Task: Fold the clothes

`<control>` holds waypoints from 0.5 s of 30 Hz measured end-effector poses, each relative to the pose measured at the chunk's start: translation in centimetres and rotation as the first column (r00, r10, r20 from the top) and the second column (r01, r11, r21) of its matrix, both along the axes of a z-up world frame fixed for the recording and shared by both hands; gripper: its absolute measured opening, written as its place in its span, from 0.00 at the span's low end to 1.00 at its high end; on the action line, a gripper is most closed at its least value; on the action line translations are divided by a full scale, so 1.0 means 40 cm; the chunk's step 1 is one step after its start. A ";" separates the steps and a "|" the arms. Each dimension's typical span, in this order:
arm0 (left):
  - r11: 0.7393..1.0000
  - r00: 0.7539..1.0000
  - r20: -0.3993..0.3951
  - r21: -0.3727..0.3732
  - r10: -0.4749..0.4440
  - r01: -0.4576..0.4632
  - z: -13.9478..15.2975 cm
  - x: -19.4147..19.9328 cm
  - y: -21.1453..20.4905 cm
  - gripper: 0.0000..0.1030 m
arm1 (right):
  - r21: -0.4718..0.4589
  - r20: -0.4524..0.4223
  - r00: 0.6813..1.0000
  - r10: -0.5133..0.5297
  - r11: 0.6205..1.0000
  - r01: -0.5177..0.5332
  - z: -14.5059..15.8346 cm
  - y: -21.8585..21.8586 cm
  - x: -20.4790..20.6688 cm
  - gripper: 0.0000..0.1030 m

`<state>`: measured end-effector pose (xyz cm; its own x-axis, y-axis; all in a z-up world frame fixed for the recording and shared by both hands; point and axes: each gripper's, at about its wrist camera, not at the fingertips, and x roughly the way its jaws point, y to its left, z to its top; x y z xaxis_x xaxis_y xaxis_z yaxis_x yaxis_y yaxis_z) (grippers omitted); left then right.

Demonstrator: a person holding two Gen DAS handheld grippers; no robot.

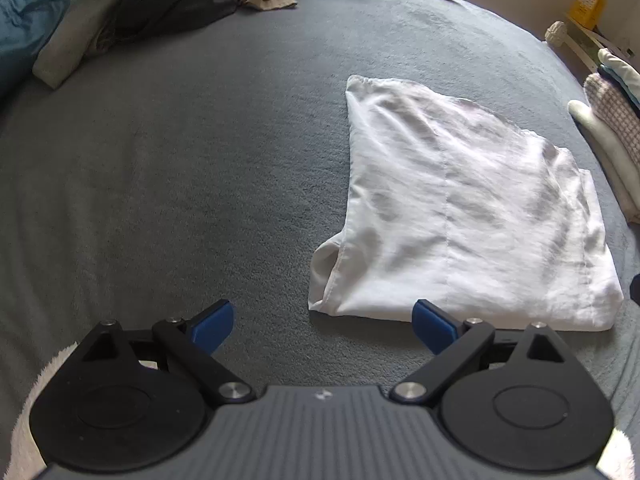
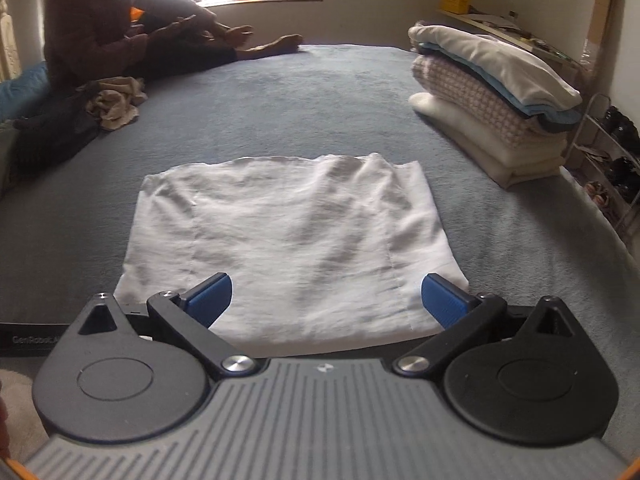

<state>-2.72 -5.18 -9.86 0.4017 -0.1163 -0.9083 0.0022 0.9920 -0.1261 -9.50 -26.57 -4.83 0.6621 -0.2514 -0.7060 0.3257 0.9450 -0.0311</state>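
A white garment (image 1: 460, 208) lies folded flat on the grey bed cover (image 1: 200, 160), with an open sleeve or hem at its near left corner. My left gripper (image 1: 324, 322) is open above the cover just left of the garment's near edge, and nothing is between its blue fingertips (image 1: 212, 326). In the right wrist view the same white garment (image 2: 288, 232) spreads out straight ahead. My right gripper (image 2: 326, 296) hangs open over its near edge, with the cloth lying loose below the blue fingertips (image 2: 444, 298).
A stack of folded clothes (image 2: 492, 96) sits at the right edge of the bed cover (image 2: 320, 100). Crumpled beige and dark clothes (image 2: 116, 104) lie at the far left. A person (image 2: 120, 28) sits at the far end. A shoe rack (image 2: 608, 160) stands beside the bed.
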 end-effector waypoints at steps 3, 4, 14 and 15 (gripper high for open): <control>1.000 1.000 -0.010 -0.002 0.005 -0.005 -0.003 0.005 0.000 0.94 | 0.011 -0.034 0.999 -0.027 1.000 0.027 -0.011 -0.005 0.014 0.99; 1.000 1.000 -0.012 0.001 0.006 -0.006 -0.004 0.005 -0.001 0.94 | 0.002 -0.040 0.999 -0.031 1.000 0.031 -0.014 -0.004 0.018 0.99; 1.000 0.999 -0.032 0.025 -0.006 0.006 -0.014 0.019 -0.015 0.94 | -0.038 -0.110 0.994 -0.002 0.999 -0.003 -0.038 0.020 0.052 0.99; 1.000 1.000 -0.031 0.026 -0.006 0.006 -0.014 0.020 -0.014 0.94 | -0.037 -0.115 0.993 0.002 0.999 -0.006 -0.038 0.021 0.054 0.99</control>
